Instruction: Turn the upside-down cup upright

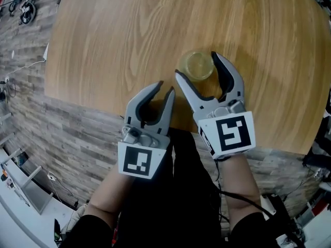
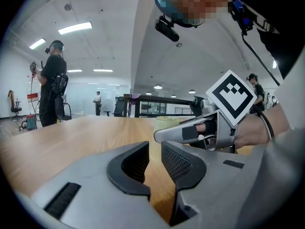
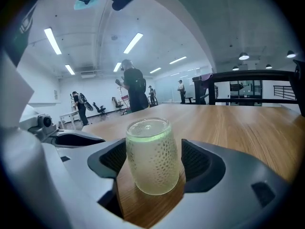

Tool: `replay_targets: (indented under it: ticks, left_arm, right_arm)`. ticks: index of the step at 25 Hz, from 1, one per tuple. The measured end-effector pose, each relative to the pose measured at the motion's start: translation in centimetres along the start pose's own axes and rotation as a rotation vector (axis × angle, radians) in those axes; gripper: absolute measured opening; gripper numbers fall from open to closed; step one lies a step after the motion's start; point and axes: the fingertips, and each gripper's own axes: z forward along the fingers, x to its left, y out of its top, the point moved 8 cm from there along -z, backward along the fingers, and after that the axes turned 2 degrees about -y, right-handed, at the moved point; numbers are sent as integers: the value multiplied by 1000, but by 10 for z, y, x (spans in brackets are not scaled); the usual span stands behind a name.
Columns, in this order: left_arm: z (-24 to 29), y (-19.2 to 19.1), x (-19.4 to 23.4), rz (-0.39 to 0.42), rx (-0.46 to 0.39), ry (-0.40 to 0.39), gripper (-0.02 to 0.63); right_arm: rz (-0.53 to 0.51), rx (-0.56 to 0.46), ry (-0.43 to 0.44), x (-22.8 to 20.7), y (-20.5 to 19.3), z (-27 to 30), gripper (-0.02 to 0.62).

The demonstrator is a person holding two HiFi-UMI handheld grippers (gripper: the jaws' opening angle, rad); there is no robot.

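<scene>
A pale yellow-green, dimpled, translucent cup [image 1: 196, 65] stands upside-down on the round wooden table [image 1: 119, 35], near its front edge. My right gripper [image 1: 196, 64] is open wide, with one jaw on either side of the cup. In the right gripper view the cup [image 3: 152, 159] sits between the two ribbed pads, with a thin gap on each side. My left gripper [image 1: 166, 88] is just left of the right one, low over the table edge. Its jaws are a narrow slit apart with nothing between them [image 2: 154, 149]. The cup [image 2: 167, 121] shows behind the right gripper's finger [image 2: 183, 132].
The table's front edge [image 1: 155, 122] runs just under both grippers, and plank-patterned floor lies beyond it. White shelving [image 1: 20, 185] and cables are on the floor at the left. People [image 2: 52, 80] stand far off in the hall, and a dark railing [image 3: 257, 87] lies beyond the table.
</scene>
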Motion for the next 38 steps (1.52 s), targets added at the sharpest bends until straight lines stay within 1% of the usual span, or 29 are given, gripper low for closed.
replay_targets:
  ticks: [2, 4, 7, 9, 10, 12, 16, 18, 20, 22, 25, 28, 30, 32, 34, 36, 38]
  left_arm:
    - [0, 0, 1, -12, 1, 2, 78]
    - [0, 1, 0, -8, 7, -4, 81]
    - [1, 1, -3, 8, 19, -20, 84]
    - [2, 2, -3, 1, 26, -39, 105]
    - [3, 4, -3, -19, 24, -50, 117]
    - [6, 11, -4, -85, 11, -89, 151]
    - [16, 26, -13, -274, -36, -239, 186]
    - [20, 35, -18, -335, -73, -316, 189]
    - [23, 45, -22, -374, -123, -379, 189]
    - [25, 51, -23, -384, -170, -415, 189]
    - [28, 52, -28, -419, -193, -446, 189]
    - [30, 50, -36, -453, -204, -482, 189]
    - [30, 45, -36, -450, -196, -492, 179]
    - [30, 43, -34, -443, -198, -495, 138]
    - [29, 44, -31, -438, -203, -499, 125]
    - [29, 49, -30, -440, -223, -504, 110]
    - [28, 52, -30, -424, -230, -502, 94]
  right_arm:
    - [-19, 19, -6, 1, 0, 3, 299]
    - [-36, 20, -9, 1, 1, 3, 299]
    - [-20, -10, -4, -1, 7, -4, 299]
    - [0, -43, 1, -5, 16, -11, 299]
    - [15, -57, 4, -7, 22, -15, 299]
    - [52, -84, 10, -13, 35, -25, 299]
    - [143, -160, 26, -24, 57, -48, 299]
    - [191, -194, 41, -28, 66, -58, 299]
    - [217, -214, 59, -30, 73, -65, 299]
    - [223, -222, 79, -30, 77, -70, 299]
    - [234, -231, 105, -29, 75, -78, 299]
    - [251, -234, 110, -30, 67, -85, 299]
    - [270, -235, 115, -31, 63, -84, 299]
    - [286, -235, 121, -32, 61, -81, 299]
    - [294, -236, 128, -32, 61, -78, 299]
    - [298, -239, 146, -32, 61, -78, 299]
    - [293, -247, 175, -34, 61, -78, 299]
